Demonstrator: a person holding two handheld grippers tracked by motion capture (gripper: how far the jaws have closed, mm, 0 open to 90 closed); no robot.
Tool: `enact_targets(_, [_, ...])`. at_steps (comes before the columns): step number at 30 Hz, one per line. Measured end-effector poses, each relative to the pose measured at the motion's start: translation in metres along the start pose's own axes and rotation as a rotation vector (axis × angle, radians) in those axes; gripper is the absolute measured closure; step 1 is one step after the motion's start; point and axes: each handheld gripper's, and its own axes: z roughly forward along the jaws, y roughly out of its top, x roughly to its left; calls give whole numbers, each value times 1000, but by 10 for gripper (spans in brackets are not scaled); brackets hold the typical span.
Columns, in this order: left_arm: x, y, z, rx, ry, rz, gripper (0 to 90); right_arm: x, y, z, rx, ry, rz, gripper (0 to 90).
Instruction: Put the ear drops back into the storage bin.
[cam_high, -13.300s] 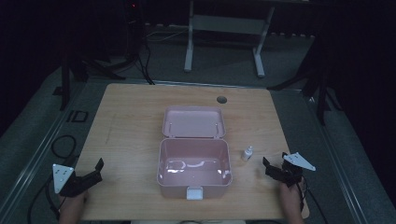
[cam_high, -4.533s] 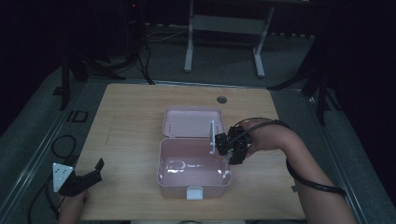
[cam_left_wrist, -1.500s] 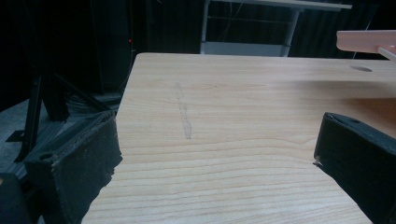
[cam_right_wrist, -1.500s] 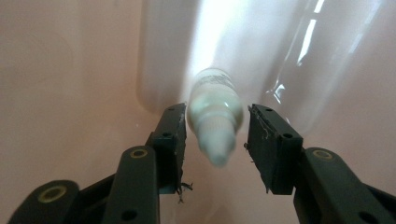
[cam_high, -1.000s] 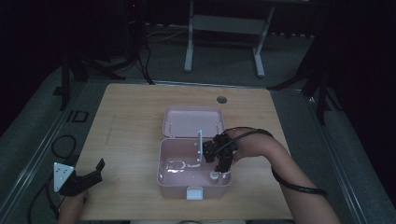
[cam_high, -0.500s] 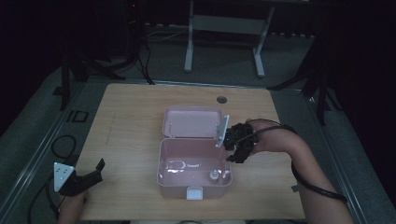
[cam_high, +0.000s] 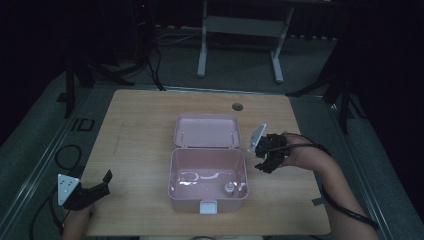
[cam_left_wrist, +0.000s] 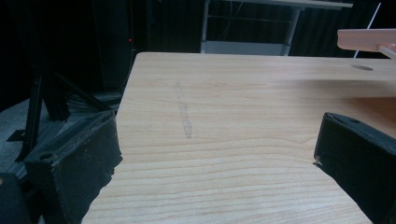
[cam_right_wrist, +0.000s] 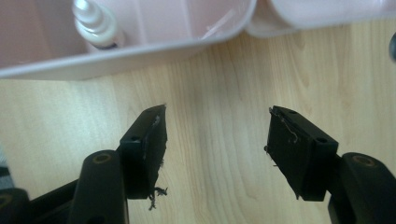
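Dark room, wooden table (cam_high: 140, 130) w/ a pink box (cam_high: 208, 175) in the middle, lid flat open behind it. Small white bottle (cam_high: 228, 188) stands inside the box, near its front right corner; in my right gripper view it's up top left (cam_right_wrist: 95, 21), behind the box wall. My right gripper (cam_high: 266, 159) hangs just right of the box, jaws have just been opening, nothing btwn them, bare wood below. My left gripper (cam_high: 95, 189) sits at the table's front left, jaws wide, empty.

The bench (cam_high: 140, 140) was pale matt wood grain; the pink box (cam_high: 207, 172) looked glossy smooth plastic; the bottle (cam_right_wrist: 95, 21) shone.
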Motion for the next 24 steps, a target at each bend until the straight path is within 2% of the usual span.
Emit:
enact_targets(4, [0,0,0,1,1,0,4,-2,-11,19,-4,33,76,279])
enact_targets(5, [0,0,0,1,1,1,4,-3,-14,24,-4,49,96,218])
enact_targets(6, [0,0,0,1,0,0,4,-3,-17,29,7,66,96,175])
enact_targets(7, [0,0,0,1,0,0,4,-3,-19,34,19,67,96,175])
enact_targets(8, [0,0,0,1,0,0,4,-4,-22,39,22,70,124,166])
enact_targets(10, [0,0,0,1,-1,0,4,-4,-26,47,8,88,147,135])
enact_targets(14, [0,0,0,0,-1,0,4,-4,-36,61,-23,42,183,125])
enact_targets(19, [0,0,0,0,-1,-1,4,-6,-50,74,-89,-9,268,125])
enact_targets(22, [0,0,0,-1,-2,-2,4,-6,-59,82,-130,-69,313,123])
enact_targets(24, [0,0,0,0,-2,-3,4,-5,-66,86,-182,-100,362,123])
